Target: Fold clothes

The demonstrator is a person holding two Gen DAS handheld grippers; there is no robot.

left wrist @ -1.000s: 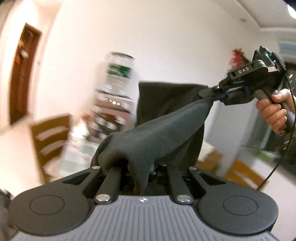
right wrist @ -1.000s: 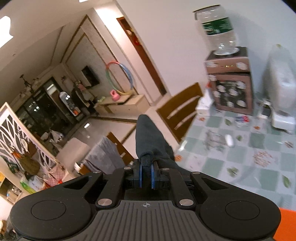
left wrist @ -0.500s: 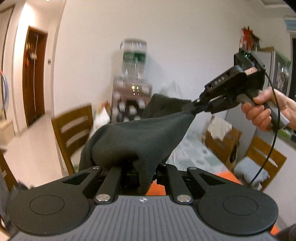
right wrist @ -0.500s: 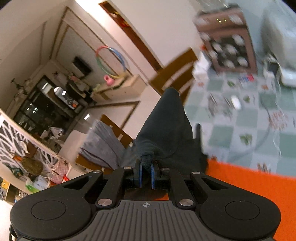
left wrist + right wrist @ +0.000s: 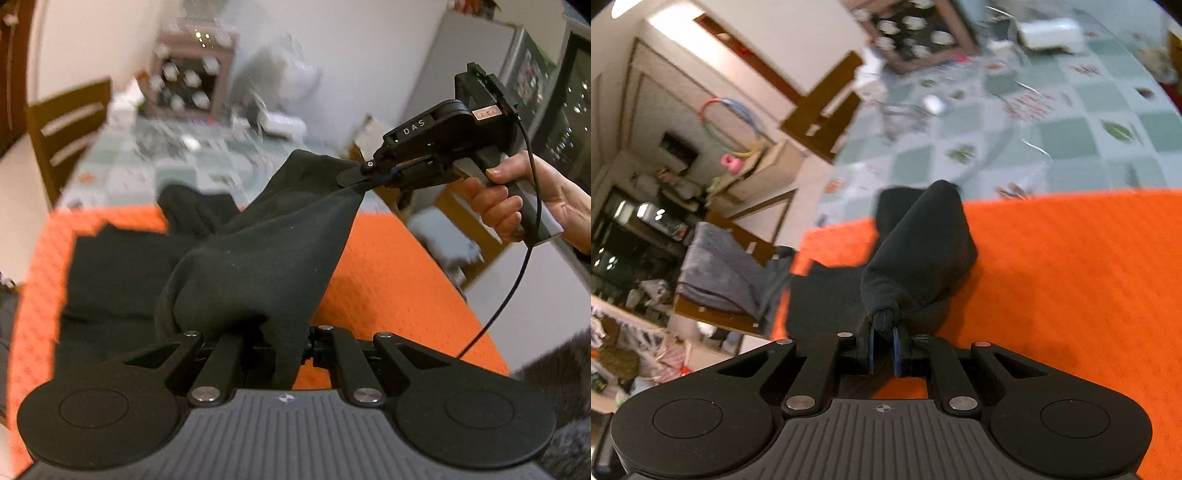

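A black garment [image 5: 266, 254] hangs stretched between both grippers above an orange cloth-covered table [image 5: 388, 273]. My left gripper [image 5: 286, 343] is shut on one edge of it, the fabric bunched over its fingers. In the left wrist view my right gripper [image 5: 354, 177], held by a person's hand [image 5: 506, 199], is shut on the other corner, up and to the right. In the right wrist view the right gripper [image 5: 882, 343] pinches a fold of the garment [image 5: 919, 266] between blue pads. The garment's lower part lies on the orange table [image 5: 1071, 295].
Beyond the orange cloth lies a green checked tablecloth [image 5: 1052, 122] with small clutter. A wooden chair [image 5: 66, 125] stands at the far left, a cabinet [image 5: 188, 77] behind. A grey cloth [image 5: 720, 269] drapes over another chair at left. A dark fuzzy fabric [image 5: 561, 406] lies at lower right.
Both grippers have dropped from high in the air toward the orange table, carrying the black garment. Its lower part now rests on the cloth, and both views tilt downward.
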